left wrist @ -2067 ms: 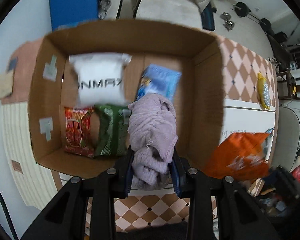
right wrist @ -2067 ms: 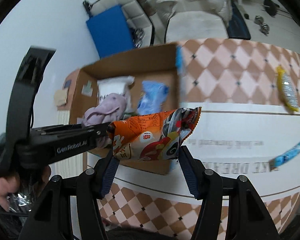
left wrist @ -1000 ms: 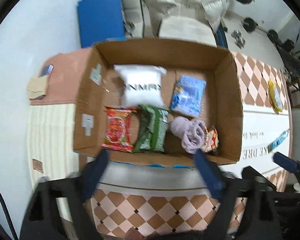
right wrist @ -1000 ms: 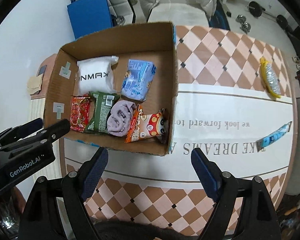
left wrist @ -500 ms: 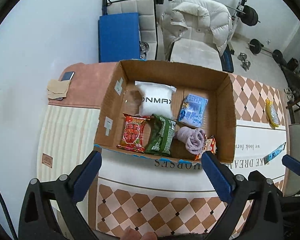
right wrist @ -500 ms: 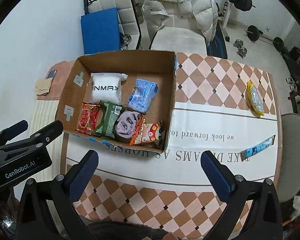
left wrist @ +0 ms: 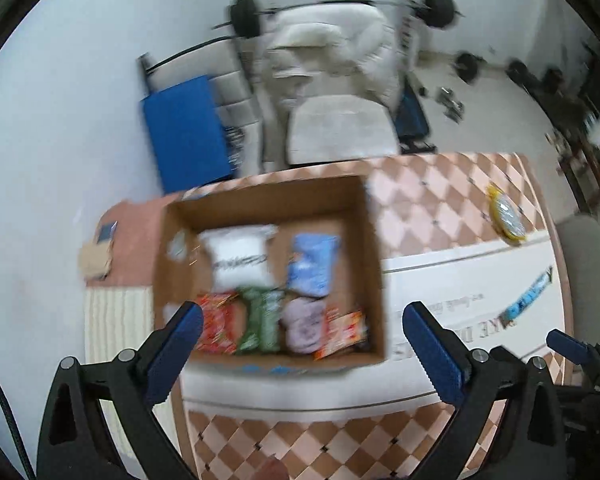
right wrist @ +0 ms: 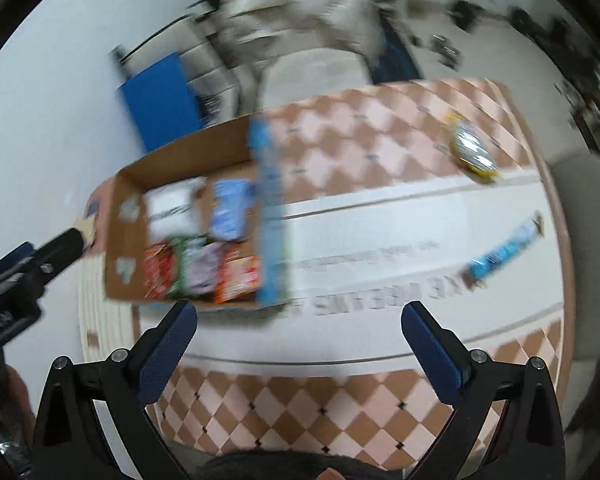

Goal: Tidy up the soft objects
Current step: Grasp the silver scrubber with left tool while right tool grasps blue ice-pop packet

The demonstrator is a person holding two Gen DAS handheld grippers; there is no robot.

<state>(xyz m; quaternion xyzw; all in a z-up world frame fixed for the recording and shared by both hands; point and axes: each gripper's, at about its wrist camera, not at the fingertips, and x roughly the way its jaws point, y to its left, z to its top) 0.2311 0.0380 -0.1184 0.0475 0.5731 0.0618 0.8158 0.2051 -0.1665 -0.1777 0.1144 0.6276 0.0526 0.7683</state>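
Tongs on both sides are gaping wide and gripping nothing: the left tongs and the right tongs are hovering above the tabletop. Only the left view is showing the cardboard box squarely from above, holding six soft things, among them a lilac cloth. Two packets, a yellow packet and a blue packet, are lying outside. A white chair is standing behind.

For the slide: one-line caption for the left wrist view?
Open left tool above a cardboard box of packed snack bags and a purple cloth.
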